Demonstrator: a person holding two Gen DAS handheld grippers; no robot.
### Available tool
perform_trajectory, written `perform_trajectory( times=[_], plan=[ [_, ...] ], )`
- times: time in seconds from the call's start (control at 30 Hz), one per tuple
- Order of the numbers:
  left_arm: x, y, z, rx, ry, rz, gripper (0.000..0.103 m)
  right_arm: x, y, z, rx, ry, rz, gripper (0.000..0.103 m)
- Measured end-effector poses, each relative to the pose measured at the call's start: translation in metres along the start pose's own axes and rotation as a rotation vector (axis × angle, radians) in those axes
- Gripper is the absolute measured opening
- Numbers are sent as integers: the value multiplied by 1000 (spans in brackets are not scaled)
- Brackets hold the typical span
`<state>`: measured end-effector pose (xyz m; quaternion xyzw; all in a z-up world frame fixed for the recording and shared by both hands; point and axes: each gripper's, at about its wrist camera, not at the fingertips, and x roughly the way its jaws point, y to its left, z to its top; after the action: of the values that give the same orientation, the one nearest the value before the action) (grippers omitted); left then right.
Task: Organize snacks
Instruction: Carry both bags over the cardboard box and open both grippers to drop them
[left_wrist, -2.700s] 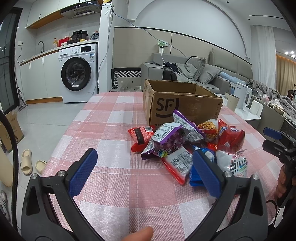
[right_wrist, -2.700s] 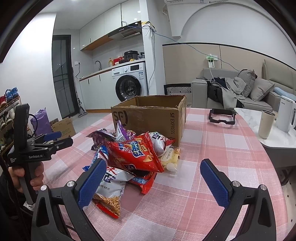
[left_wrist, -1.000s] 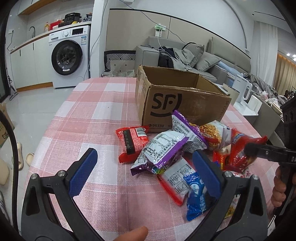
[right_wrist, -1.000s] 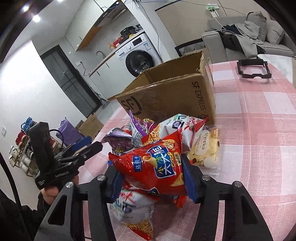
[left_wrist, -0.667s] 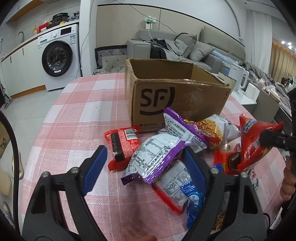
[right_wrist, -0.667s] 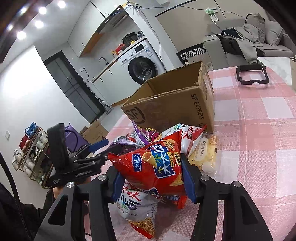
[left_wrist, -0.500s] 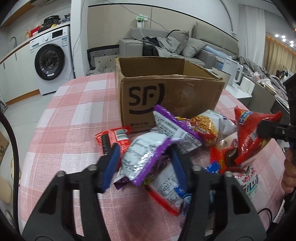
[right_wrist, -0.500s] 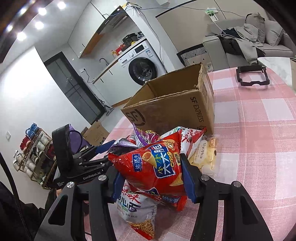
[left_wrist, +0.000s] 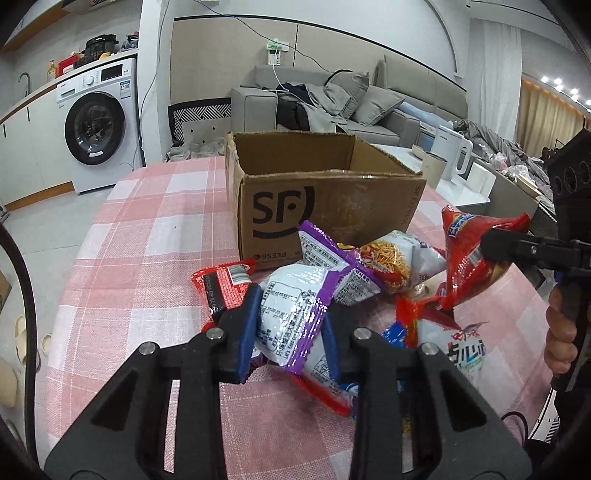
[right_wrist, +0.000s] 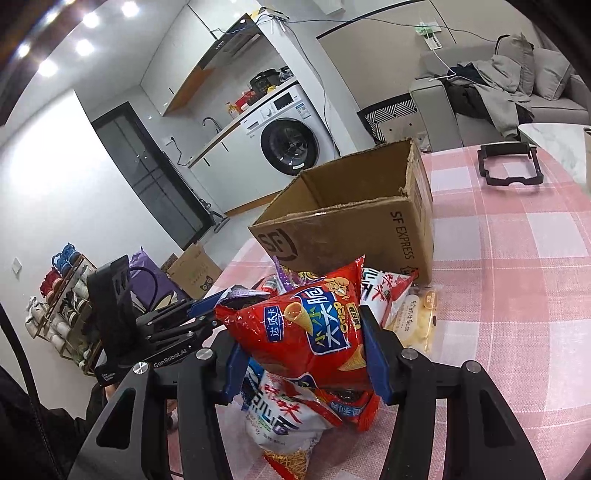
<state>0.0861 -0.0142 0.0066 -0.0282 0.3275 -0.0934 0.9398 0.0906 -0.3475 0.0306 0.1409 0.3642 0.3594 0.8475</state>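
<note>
An open SF cardboard box (left_wrist: 328, 206) stands on the pink checked tablecloth (left_wrist: 147, 229), with a pile of snack bags in front of it. My left gripper (left_wrist: 290, 325) is shut on a purple and white snack bag (left_wrist: 291, 310) in the pile. My right gripper (right_wrist: 301, 347) is shut on a red chip bag (right_wrist: 306, 328) and holds it above the pile; it shows in the left wrist view (left_wrist: 469, 266) at the right. The box also shows in the right wrist view (right_wrist: 354, 229), beyond the red bag.
Other bags lie in the pile: a red packet (left_wrist: 225, 284), a noodle-snack bag (left_wrist: 391, 258), a white and red bag (right_wrist: 280, 417), a pale yellow packet (right_wrist: 417, 325). A black frame (right_wrist: 508, 166) lies on the far tablecloth. A washing machine (left_wrist: 96, 125) and sofa stand behind.
My left gripper has moved forward and closed on the purple and white bag. My right gripper has lifted the red chip bag higher, toward the box.
</note>
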Motion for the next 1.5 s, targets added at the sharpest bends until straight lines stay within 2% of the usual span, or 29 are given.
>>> perform_trajectory(
  times=[0.43, 0.8, 1.1, 1.27, 1.5],
  plan=[
    [-41, 3, 37, -42, -98, -21, 28, -12, 11, 36, -25, -77, -31, 55],
    [-48, -6, 85, -53, -167, -39, 28, -14, 9, 76, -6, -133, -92, 55],
    [-25, -2, 123, -85, -177, -40, 28, 11, 6, 103, -2, -126, -105, 55],
    [-7, -4, 134, -72, -167, -43, 28, 30, 1, 113, -2, -107, -112, 55],
    [37, -2, 144, -68, -126, -30, 28, 58, -12, 121, 14, -72, -95, 55]
  ],
)
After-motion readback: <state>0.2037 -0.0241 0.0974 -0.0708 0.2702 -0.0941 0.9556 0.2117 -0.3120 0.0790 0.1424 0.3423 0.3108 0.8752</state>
